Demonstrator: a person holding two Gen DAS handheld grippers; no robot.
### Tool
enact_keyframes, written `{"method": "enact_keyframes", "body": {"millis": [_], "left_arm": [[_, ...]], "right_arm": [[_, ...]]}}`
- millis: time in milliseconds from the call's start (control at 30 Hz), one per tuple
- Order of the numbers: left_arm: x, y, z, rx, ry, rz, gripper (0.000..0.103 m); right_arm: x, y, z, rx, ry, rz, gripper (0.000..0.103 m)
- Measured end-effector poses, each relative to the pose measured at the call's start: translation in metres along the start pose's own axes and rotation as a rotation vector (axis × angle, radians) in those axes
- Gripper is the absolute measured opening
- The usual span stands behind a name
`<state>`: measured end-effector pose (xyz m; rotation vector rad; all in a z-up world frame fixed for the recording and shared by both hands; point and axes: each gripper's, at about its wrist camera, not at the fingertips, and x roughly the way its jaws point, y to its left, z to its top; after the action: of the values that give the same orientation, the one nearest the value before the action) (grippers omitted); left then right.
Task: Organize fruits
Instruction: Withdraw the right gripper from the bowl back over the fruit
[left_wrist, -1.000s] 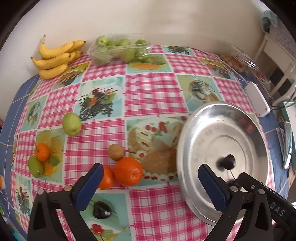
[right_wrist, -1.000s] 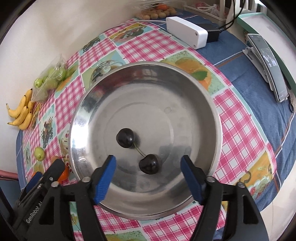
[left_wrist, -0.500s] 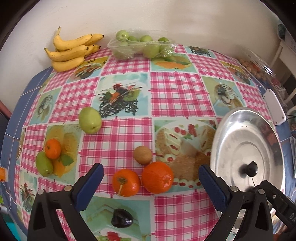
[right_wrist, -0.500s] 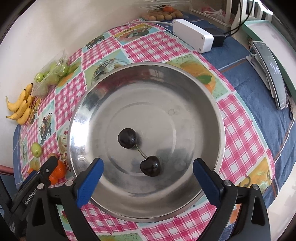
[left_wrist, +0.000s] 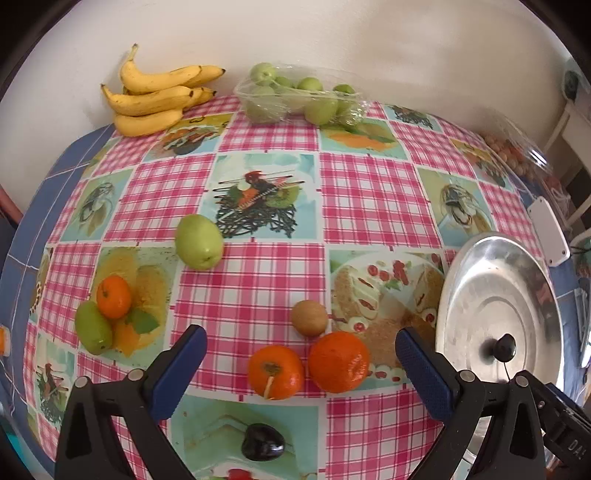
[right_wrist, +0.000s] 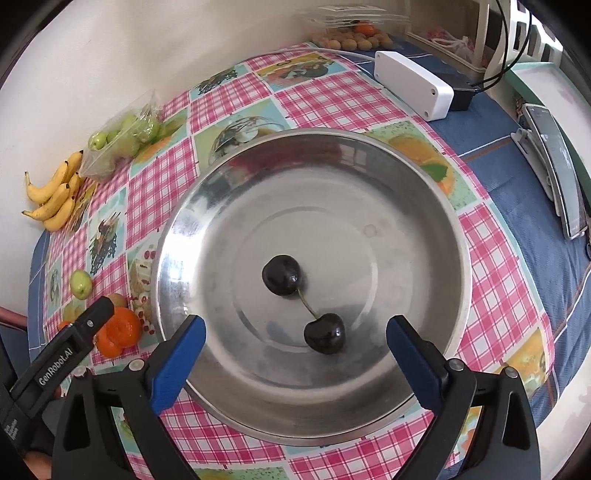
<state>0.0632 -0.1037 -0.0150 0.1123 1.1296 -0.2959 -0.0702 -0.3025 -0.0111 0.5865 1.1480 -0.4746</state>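
Two stemmed cherries lie inside the steel bowl, evidently sorted there; the right gripper hovers above, jaws released and empty; beside the bowl, the left gripper gapes over two oranges, likely next.

"genrobot.ai" on left gripper body, "da" fragment on right gripper

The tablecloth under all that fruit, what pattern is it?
The tablecloth alternates pink-and-white gingham squares with pale blue picture panels of food, bordered in blue; the left wrist view shows it best.
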Motion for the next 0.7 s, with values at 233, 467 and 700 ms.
{"method": "enact_keyframes", "body": {"millis": [233, 467, 700], "left_arm": [[-0.009, 0.016, 0.001, 0.024, -0.038, 0.055, 0.103], [-0.011, 0.025, 0.001, 0.065, -0.017, 0.034, 0.103], [-0.013, 0.035, 0.002, 0.05, 0.004, 0.015, 0.103]], "right_arm": [[-0.001, 0.01, -0.002, -0.026, -0.014, 0.04, 0.098], [0.002, 0.025, -0.002, -0.045, -0.005, 0.032, 0.098], [0.001, 0.033, -0.005, -0.053, -0.019, 0.062, 0.098]]}}
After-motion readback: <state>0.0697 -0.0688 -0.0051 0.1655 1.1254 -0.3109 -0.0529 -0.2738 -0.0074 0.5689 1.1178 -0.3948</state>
